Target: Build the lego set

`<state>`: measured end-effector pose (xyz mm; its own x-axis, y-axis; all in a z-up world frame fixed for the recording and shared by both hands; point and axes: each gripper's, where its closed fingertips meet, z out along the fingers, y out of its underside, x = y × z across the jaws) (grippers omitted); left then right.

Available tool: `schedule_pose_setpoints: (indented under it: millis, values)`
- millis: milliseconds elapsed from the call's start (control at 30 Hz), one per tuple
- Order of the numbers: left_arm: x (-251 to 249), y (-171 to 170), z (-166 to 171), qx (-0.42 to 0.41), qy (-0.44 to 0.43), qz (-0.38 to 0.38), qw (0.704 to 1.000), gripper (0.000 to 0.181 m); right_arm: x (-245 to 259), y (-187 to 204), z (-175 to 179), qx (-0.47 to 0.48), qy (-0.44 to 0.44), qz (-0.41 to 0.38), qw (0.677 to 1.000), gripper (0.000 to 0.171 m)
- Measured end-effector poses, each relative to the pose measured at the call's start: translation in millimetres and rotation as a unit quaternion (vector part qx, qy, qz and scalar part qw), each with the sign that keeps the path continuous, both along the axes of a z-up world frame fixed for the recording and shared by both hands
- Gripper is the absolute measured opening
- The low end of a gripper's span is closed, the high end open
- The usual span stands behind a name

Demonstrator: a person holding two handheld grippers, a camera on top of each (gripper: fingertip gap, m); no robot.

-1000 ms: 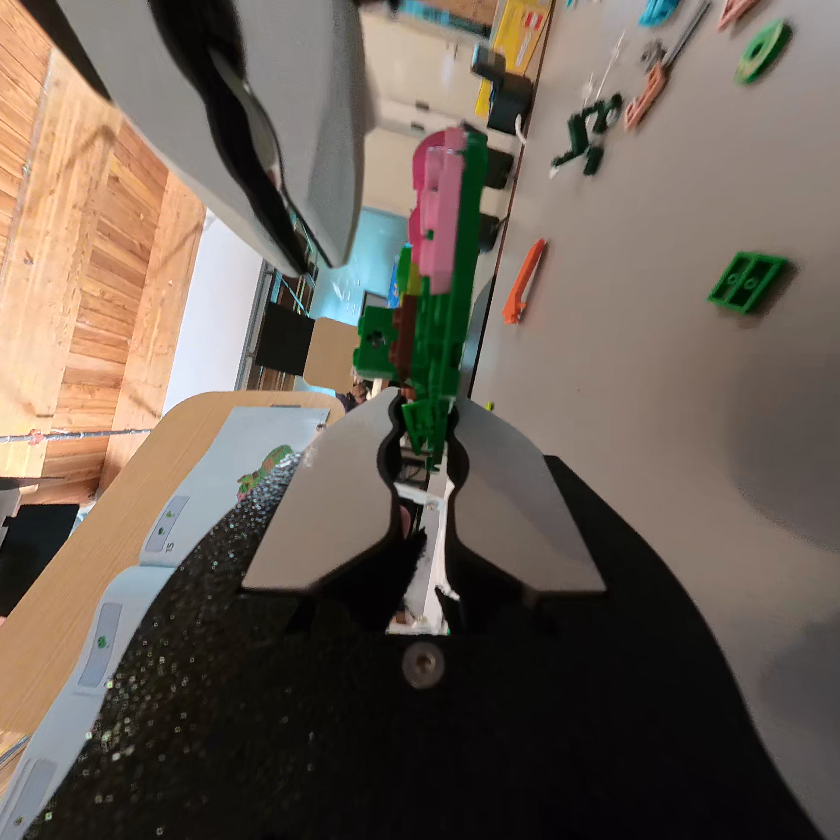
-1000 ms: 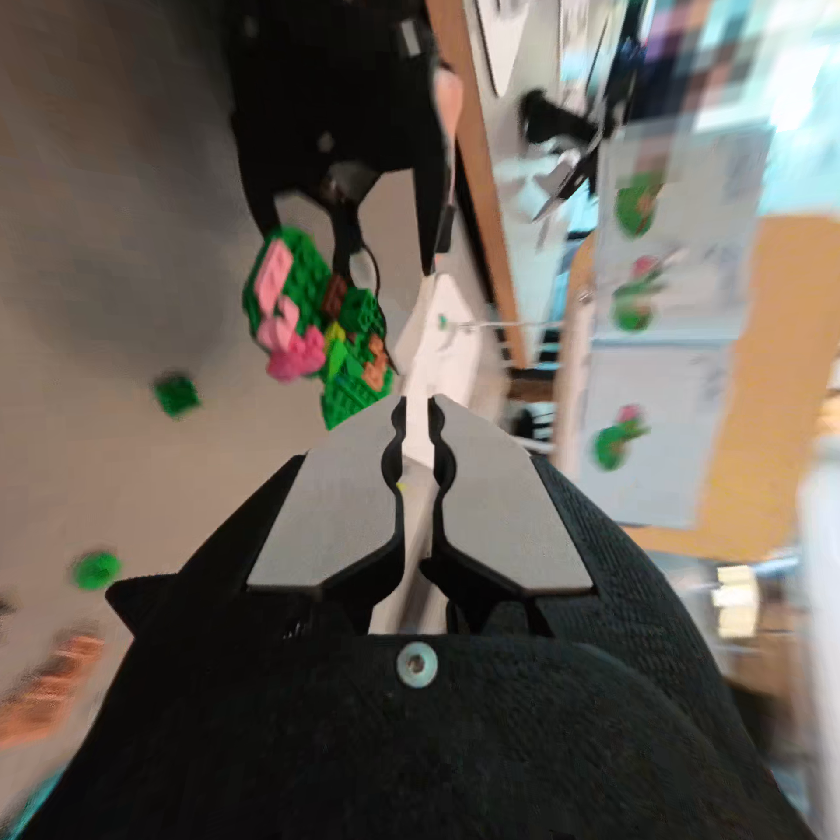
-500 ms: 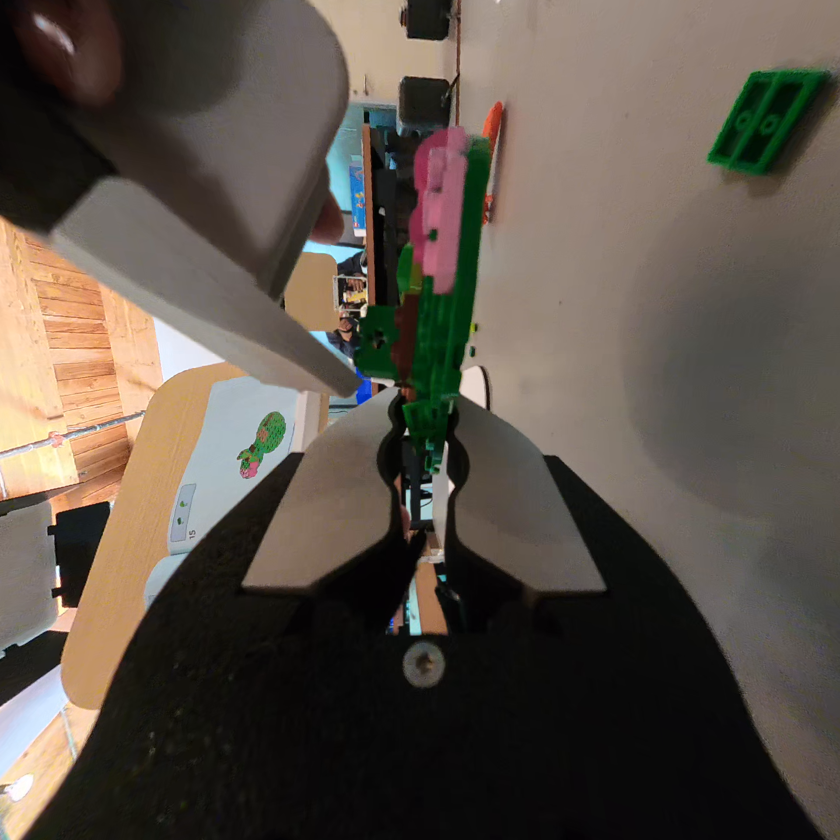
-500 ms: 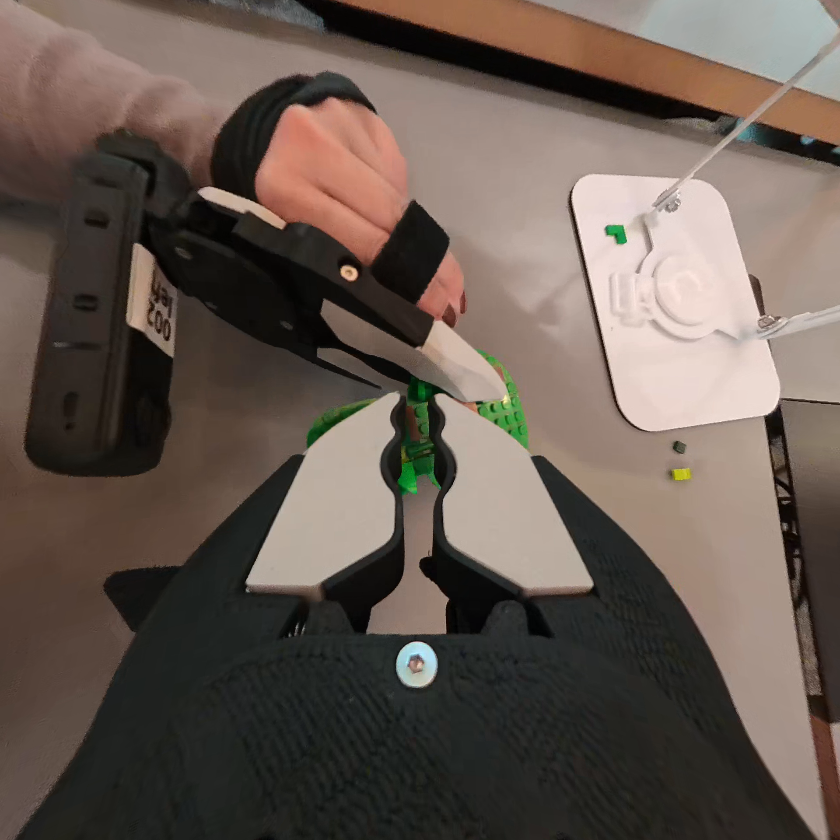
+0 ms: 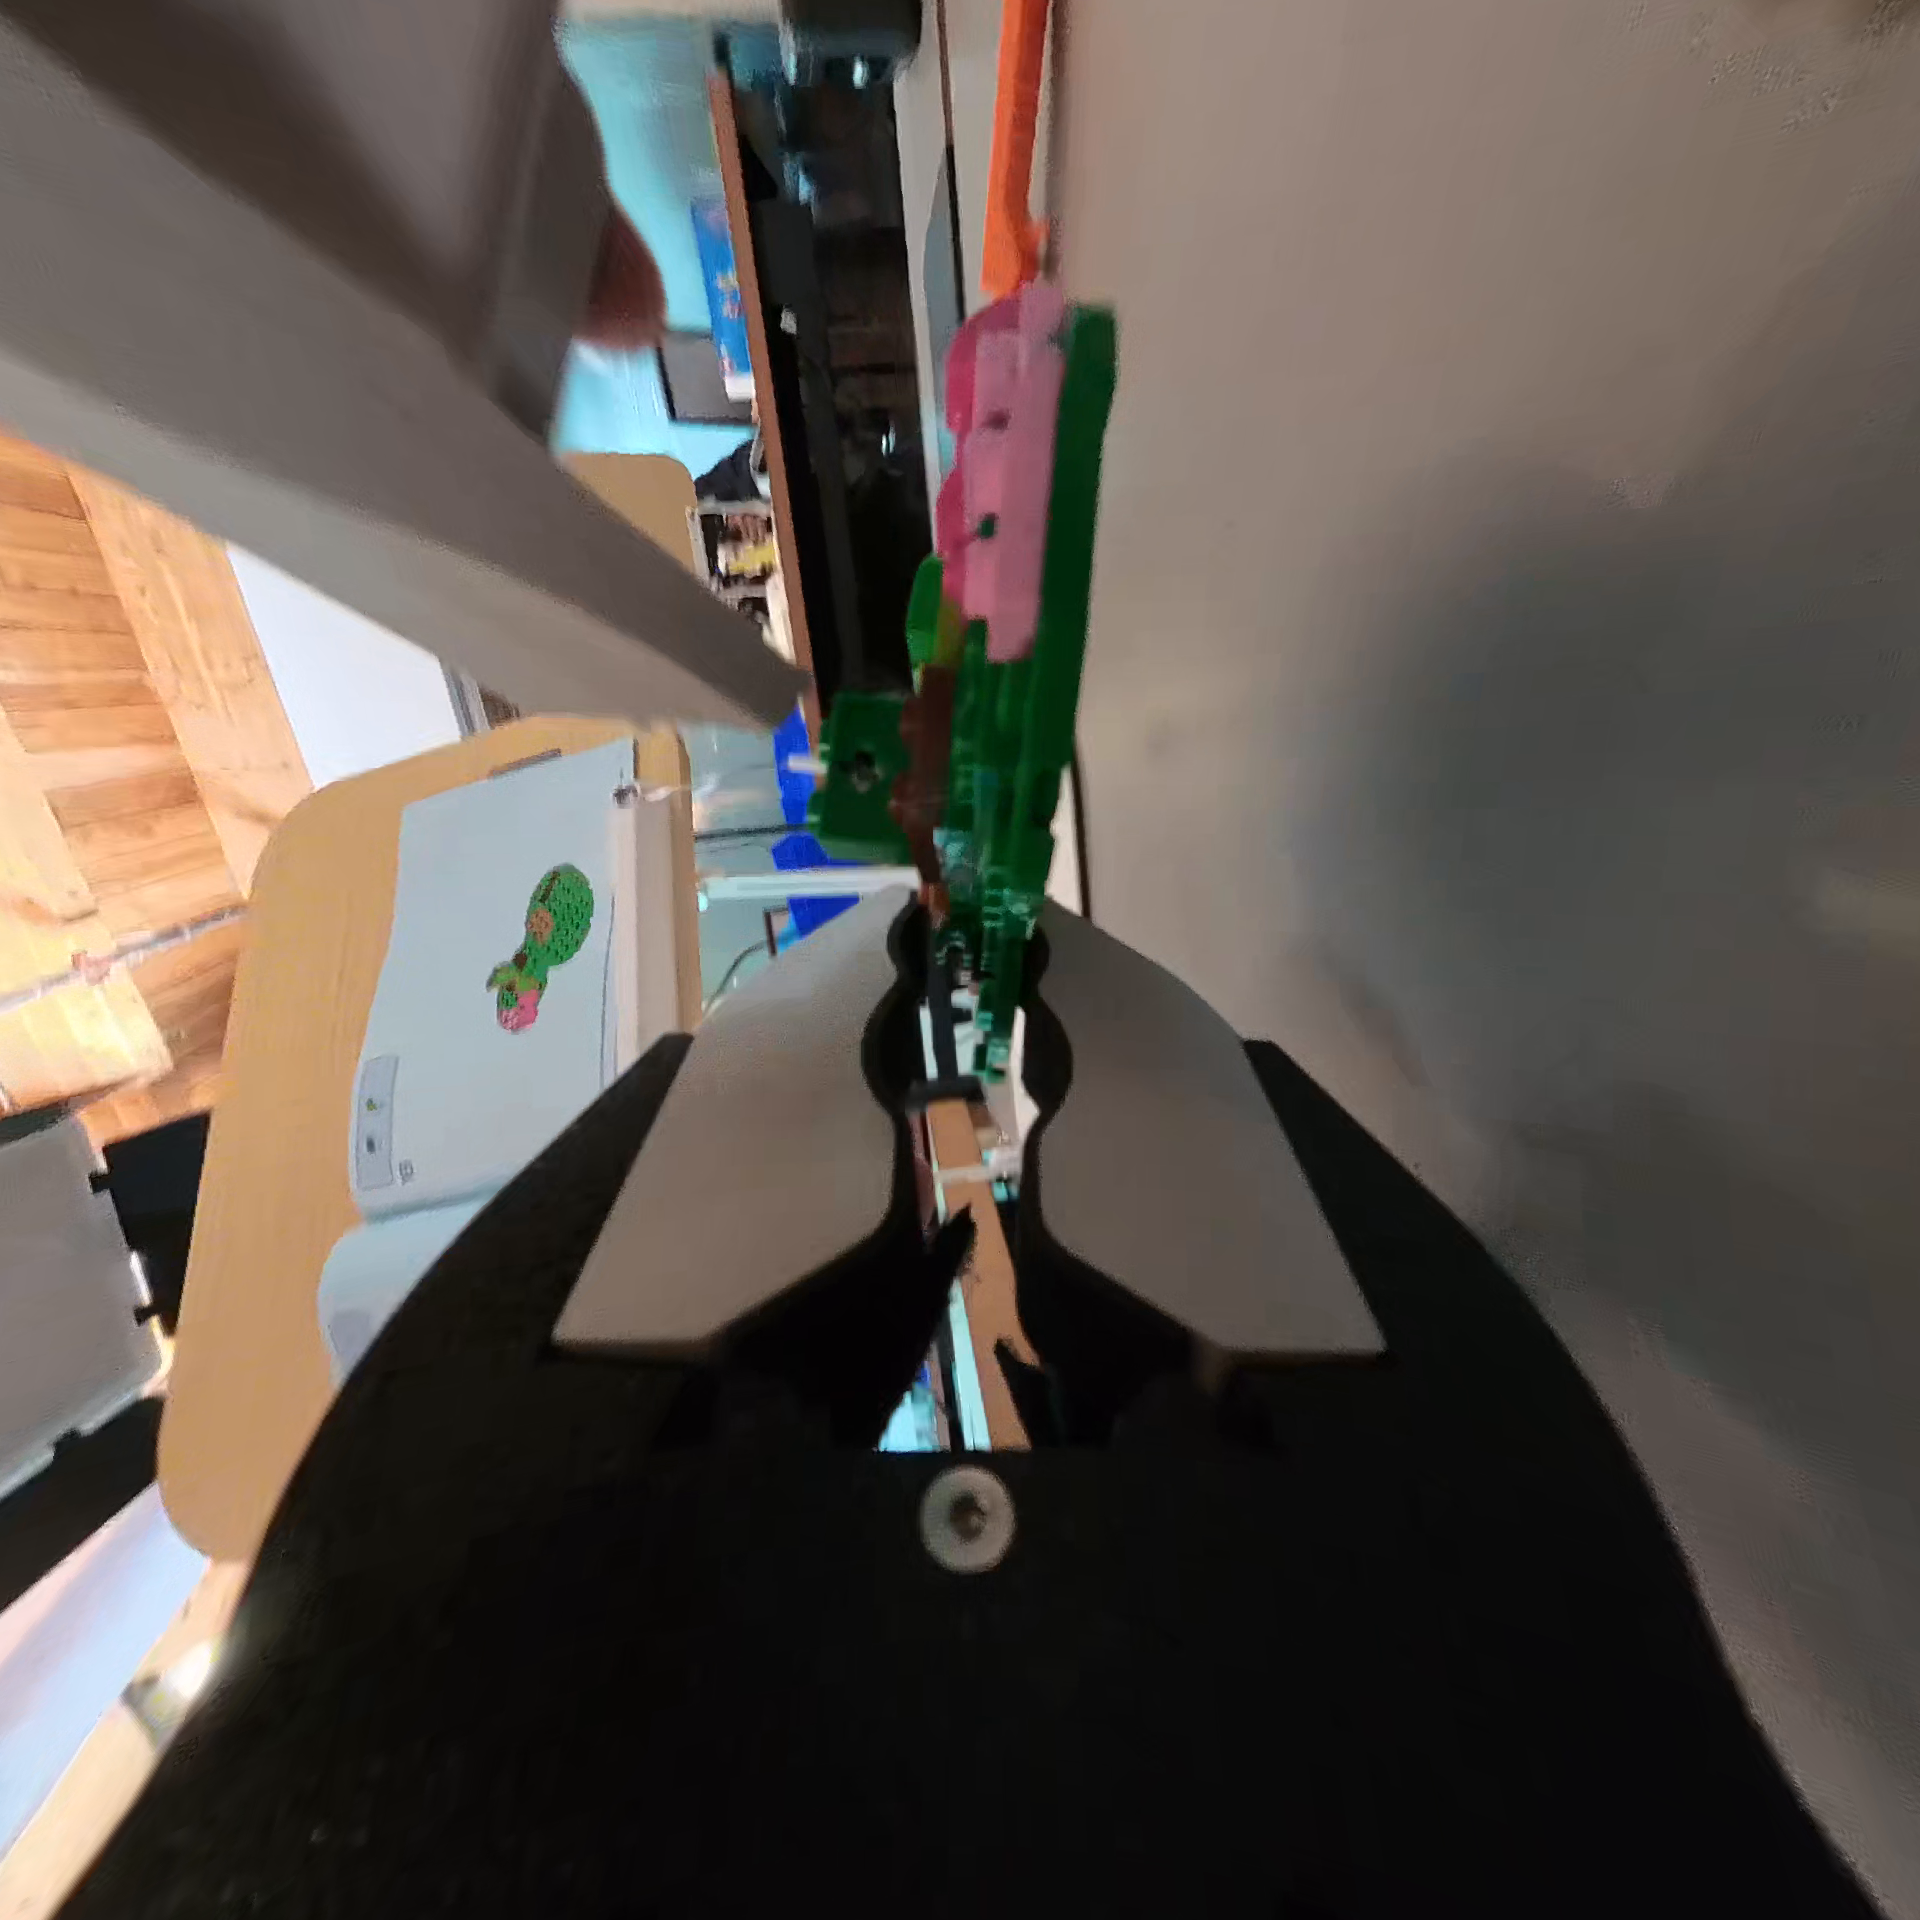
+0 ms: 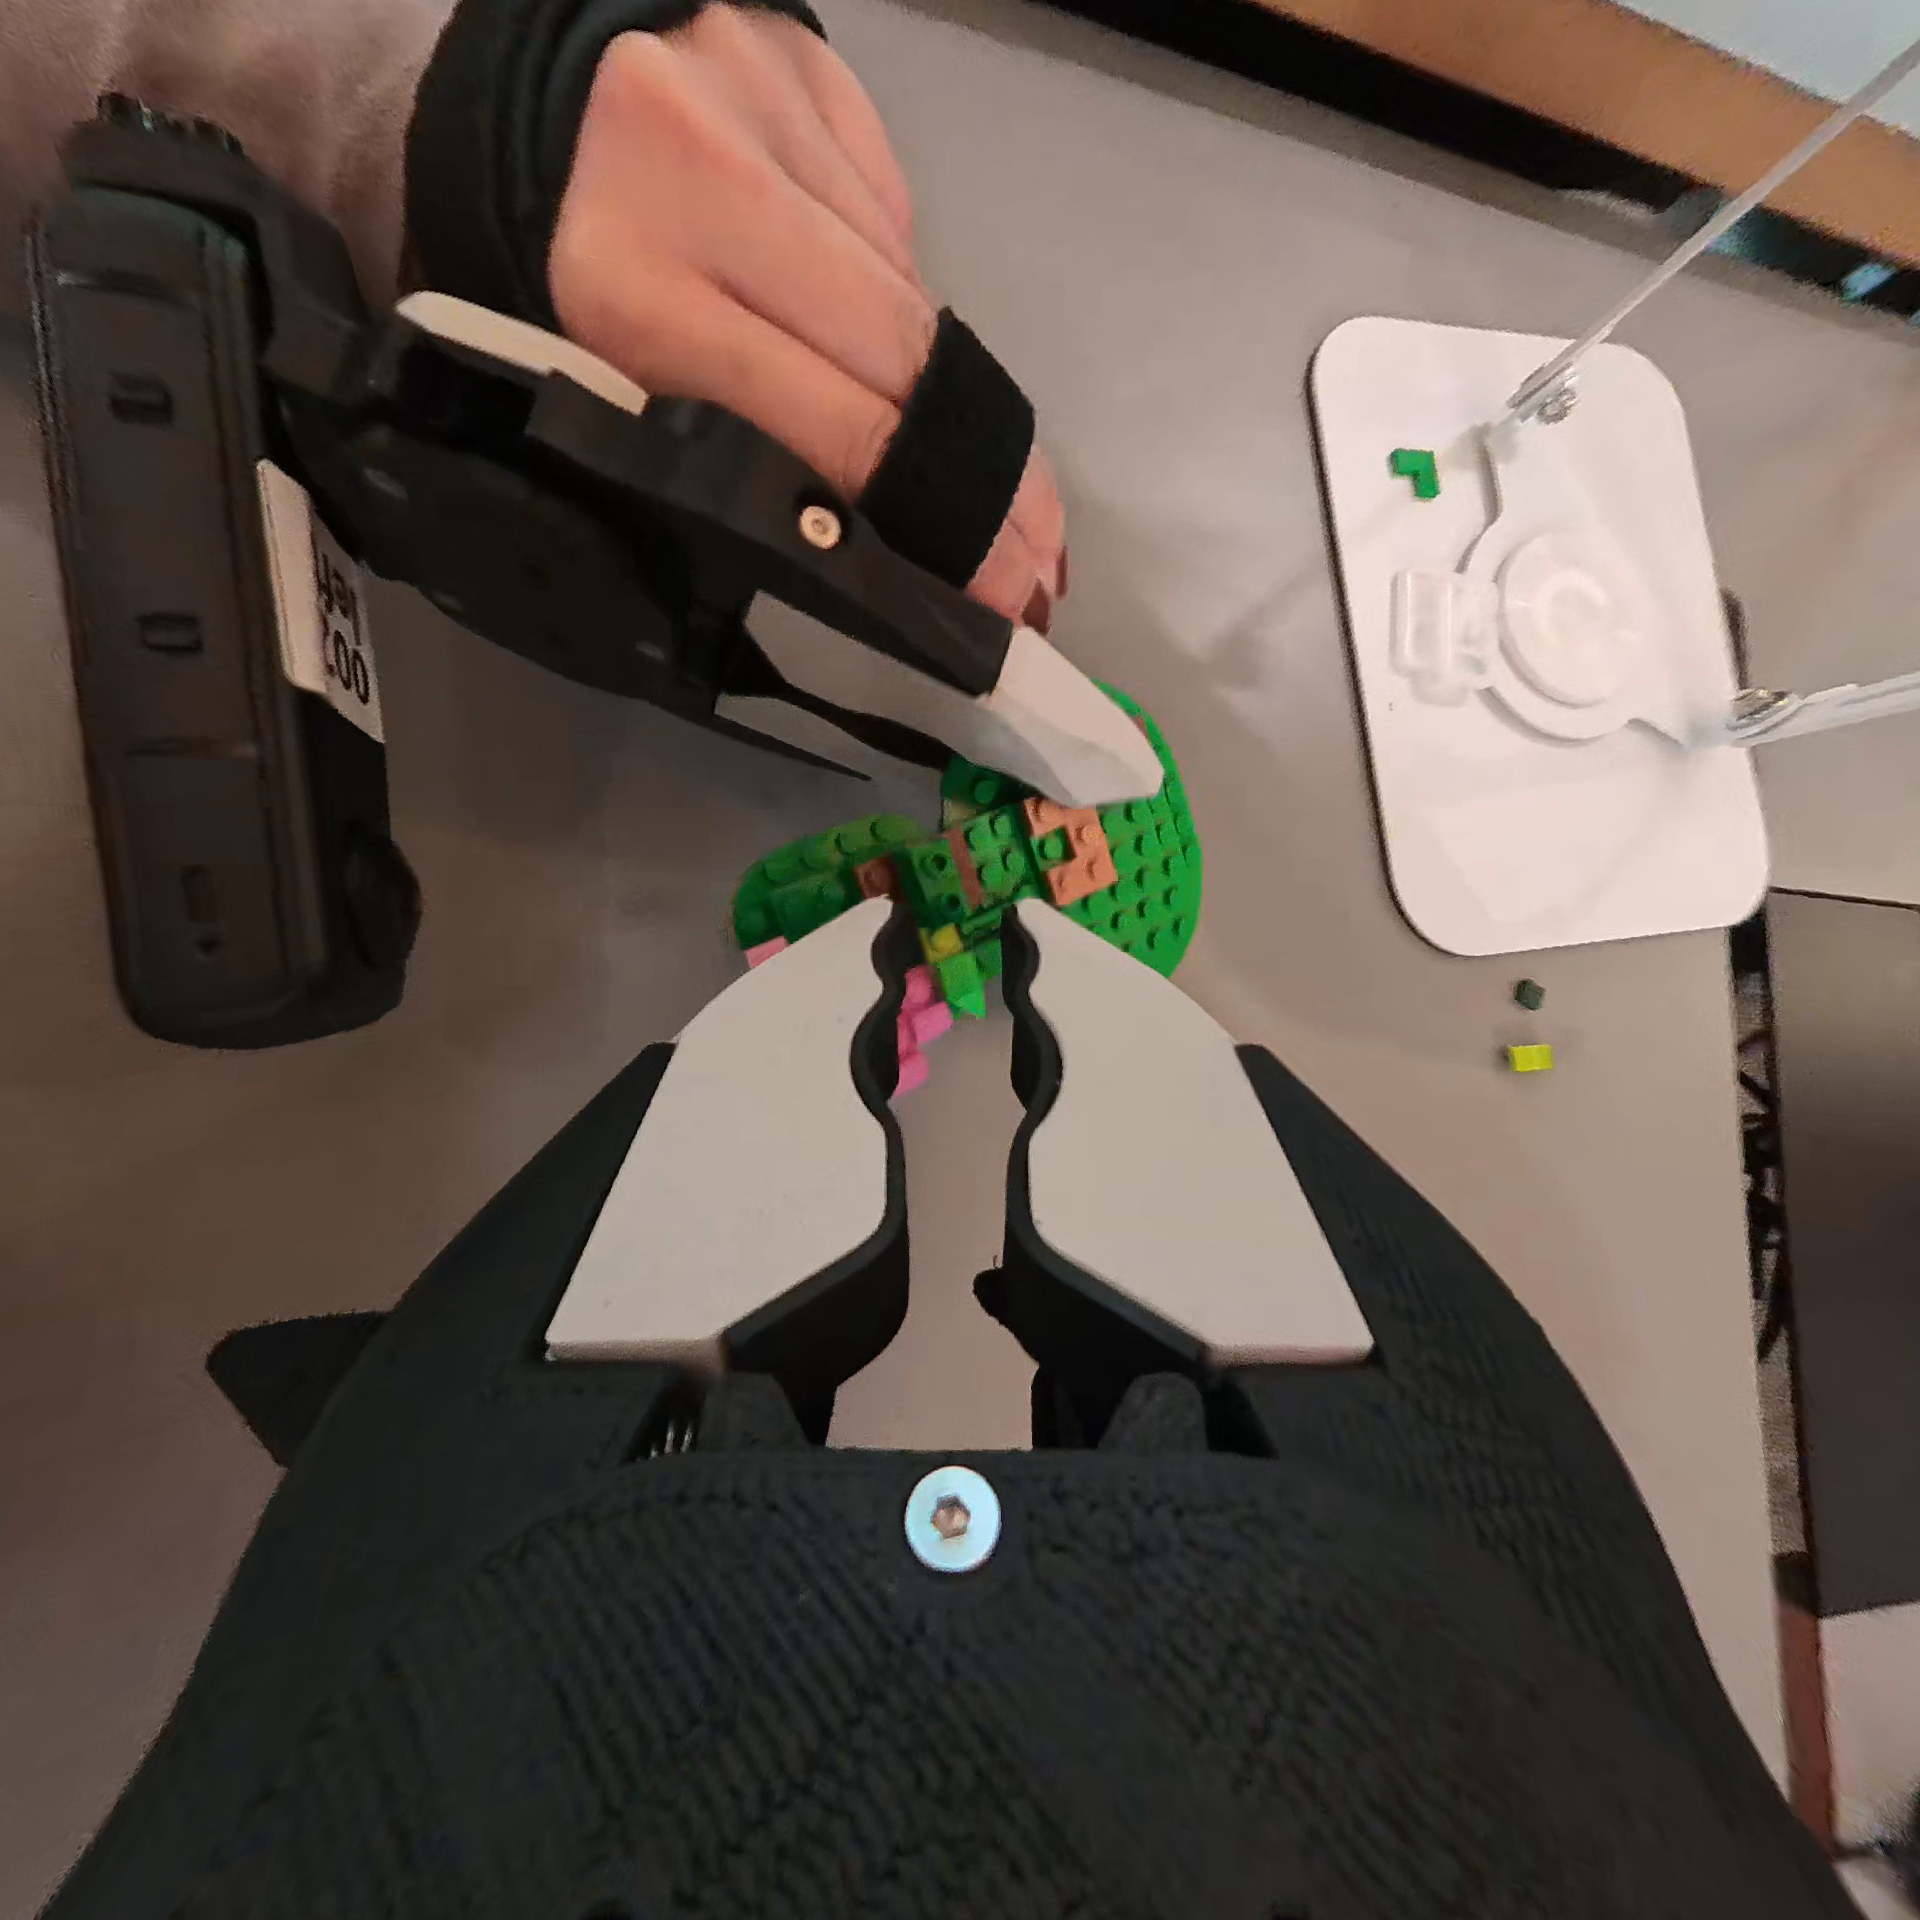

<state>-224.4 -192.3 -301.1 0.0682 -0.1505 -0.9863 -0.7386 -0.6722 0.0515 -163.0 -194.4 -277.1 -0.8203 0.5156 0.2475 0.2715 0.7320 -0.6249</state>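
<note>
The lego model, a green plate with pink, brown and green bricks, shows edge-on in the left wrist view. My left gripper is shut on its near edge. In the right wrist view the model lies just above the grey table, with the left gripper's finger on its far edge. My right gripper hovers over the model's middle. Its jaws stand a little apart on either side of small green and yellow bricks. One of its fingers fills the upper left of the left wrist view.
A hand holds the left gripper. A white stand base lies to the right with a small green piece on it. Two tiny loose pieces lie below it. An orange piece and an open instruction booklet lie farther off. My right fingertips sit around 7 centimeters from my left ones.
The right gripper swung over the model, came closer, and its jaws widened slightly. The left gripper kept its hold and brought the model closer to the table.
</note>
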Motion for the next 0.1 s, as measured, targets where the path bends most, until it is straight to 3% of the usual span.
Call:
schedule_pose_setpoints:
  millis: [33,100]
  values:
    - [-7.3,-3.7,1.7,0.005,-0.001,0.018,1.0,0.014,-1.0,1.9,2.6,0.0,0.016,-0.002,1.0,0.015]
    - [-23.8,-14.2,10.8,0.029,0.004,0.045,0.999,0.014,-2.9,5.4,8.0,-0.006,0.044,-0.008,0.999,0.014]
